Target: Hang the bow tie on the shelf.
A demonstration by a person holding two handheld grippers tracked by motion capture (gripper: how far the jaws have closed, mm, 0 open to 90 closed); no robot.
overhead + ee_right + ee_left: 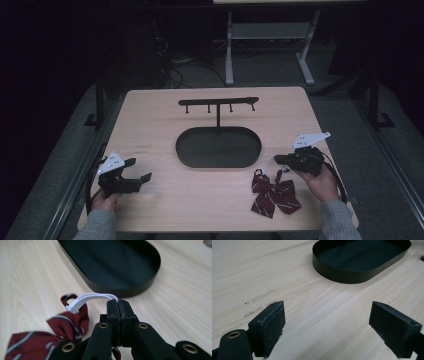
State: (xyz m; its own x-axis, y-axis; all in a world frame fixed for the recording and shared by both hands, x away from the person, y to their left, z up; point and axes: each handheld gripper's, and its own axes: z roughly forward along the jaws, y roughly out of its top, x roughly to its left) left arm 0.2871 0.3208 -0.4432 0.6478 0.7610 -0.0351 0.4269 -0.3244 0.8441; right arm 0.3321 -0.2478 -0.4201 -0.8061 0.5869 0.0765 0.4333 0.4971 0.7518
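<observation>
Only just begun: right gripper (117, 305) clamped on white elastic loop (93, 297) of striped maroon fabric bow tie (274, 194) near table's (150, 110) front-right corner, black metal hook stand (218, 105) bare, left gripper (327, 322) wide open, empty.

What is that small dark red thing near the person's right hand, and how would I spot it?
Start at the black oval tray in the middle of the wooden table, then look toward the near right corner. There lies a bow tie, dark red with thin pale stripes. Its white elastic loop is pinched in the shut right gripper; nothing else on the table is cloth or coloured.
</observation>
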